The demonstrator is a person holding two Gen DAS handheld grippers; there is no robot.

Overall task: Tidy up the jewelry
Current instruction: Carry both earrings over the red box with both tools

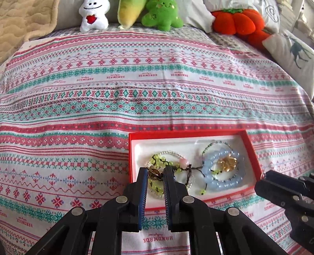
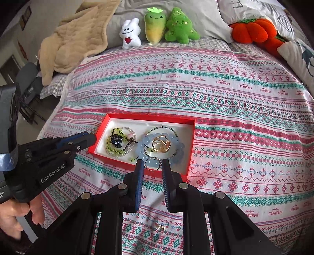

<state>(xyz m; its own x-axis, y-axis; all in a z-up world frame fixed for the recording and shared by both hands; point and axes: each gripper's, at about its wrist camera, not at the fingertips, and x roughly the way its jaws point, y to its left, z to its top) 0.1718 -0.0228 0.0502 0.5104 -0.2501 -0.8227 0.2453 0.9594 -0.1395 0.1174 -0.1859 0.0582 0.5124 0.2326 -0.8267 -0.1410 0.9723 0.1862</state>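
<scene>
A red box (image 1: 253, 155) (image 2: 191, 145) with a white lining lies on the patterned bedspread. It holds a green bead bracelet (image 1: 157, 159) (image 2: 115, 131), a pale blue bead bracelet (image 1: 225, 182) (image 2: 176, 145), gold pieces (image 1: 227, 163) (image 2: 162, 146) and a thin wire ring (image 2: 152, 163). A dark charm (image 2: 116, 141) lies on the green bracelet. My left gripper (image 1: 156, 170) (image 2: 88, 137) is open at the box's left end, its tips around a gold charm (image 1: 154, 173). My right gripper (image 2: 152, 162) (image 1: 264, 175) is open at the box's near edge, around the wire ring. A small gold piece (image 2: 161, 227) lies on the cloth under it.
Plush toys line the back of the bed: white (image 1: 94, 15) (image 2: 130, 33), yellow-green (image 2: 155, 25), green (image 1: 162, 14) (image 2: 179, 26), and orange pumpkins (image 1: 238, 20) (image 2: 251, 30). A beige blanket (image 2: 76, 39) lies at the back left, a deer pillow (image 1: 294, 53) at the right.
</scene>
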